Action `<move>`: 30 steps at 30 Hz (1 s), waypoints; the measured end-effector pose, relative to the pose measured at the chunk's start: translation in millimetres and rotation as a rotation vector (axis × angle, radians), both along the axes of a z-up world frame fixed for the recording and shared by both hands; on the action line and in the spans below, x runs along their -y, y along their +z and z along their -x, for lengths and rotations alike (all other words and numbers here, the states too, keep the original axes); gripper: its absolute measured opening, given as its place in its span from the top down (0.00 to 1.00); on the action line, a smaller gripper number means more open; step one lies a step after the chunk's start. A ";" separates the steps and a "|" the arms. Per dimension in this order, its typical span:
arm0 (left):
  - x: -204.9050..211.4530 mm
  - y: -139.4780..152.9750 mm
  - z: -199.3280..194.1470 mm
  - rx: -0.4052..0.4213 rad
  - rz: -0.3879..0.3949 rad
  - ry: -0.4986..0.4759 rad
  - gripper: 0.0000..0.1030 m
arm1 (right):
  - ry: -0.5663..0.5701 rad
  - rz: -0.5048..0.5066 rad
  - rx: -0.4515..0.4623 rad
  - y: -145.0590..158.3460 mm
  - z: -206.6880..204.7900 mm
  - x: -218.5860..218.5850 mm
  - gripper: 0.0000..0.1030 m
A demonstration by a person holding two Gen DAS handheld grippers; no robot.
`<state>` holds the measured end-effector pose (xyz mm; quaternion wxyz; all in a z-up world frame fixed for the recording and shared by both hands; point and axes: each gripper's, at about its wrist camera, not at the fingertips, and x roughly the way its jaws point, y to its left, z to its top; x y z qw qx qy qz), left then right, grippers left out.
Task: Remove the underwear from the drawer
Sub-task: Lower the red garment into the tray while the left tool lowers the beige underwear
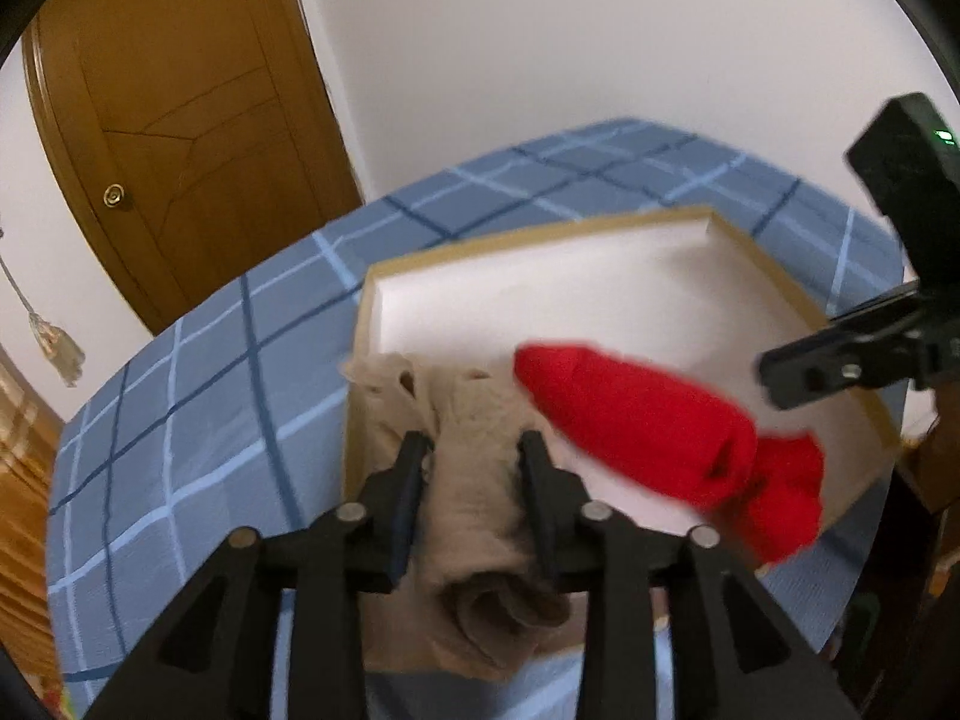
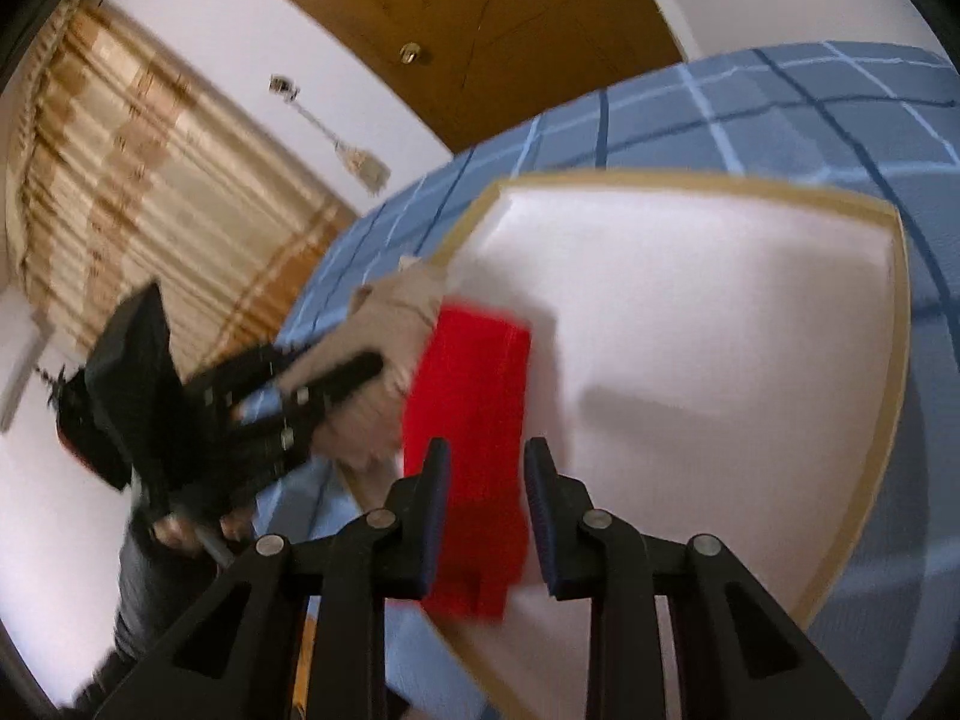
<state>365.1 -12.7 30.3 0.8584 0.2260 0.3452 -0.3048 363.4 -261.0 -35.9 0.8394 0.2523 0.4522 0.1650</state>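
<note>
A shallow white drawer box with a tan rim (image 1: 540, 240) (image 2: 660, 183) lies on a blue checked bedspread. My left gripper (image 1: 477, 441) is shut on a beige underwear piece (image 1: 480, 498), held over the drawer's near left corner; it also shows in the right wrist view (image 2: 372, 354). My right gripper (image 2: 487, 450) has its fingers around a red underwear piece (image 2: 474, 396), which also shows in the left wrist view (image 1: 648, 420), lifted above the white drawer floor. The right gripper's finger (image 1: 840, 366) reaches in from the right edge there.
The blue checked bedspread (image 1: 210, 390) (image 2: 780, 108) surrounds the drawer. A brown wooden door (image 1: 180, 120) stands behind at the left, with a white wall beside it. Beige curtains (image 2: 150, 180) and a hanging cord (image 2: 360, 162) are at the far left.
</note>
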 end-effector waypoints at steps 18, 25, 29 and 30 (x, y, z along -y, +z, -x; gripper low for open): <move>2.6 -35.5 17.5 -0.124 -0.055 0.090 0.43 | 0.020 -0.069 -0.026 -37.5 11.5 -54.0 0.73; 1.3 -39.4 15.6 -0.192 -0.007 0.180 0.43 | 0.066 -0.128 -0.019 -47.3 8.9 -45.3 0.73; 2.6 -40.5 26.1 -0.197 -0.009 0.224 0.43 | 0.129 -0.095 0.019 -46.5 10.3 -45.1 0.73; 2.6 -40.2 28.5 -0.196 -0.008 0.231 0.43 | 0.153 -0.090 0.025 -46.4 11.1 -44.1 0.73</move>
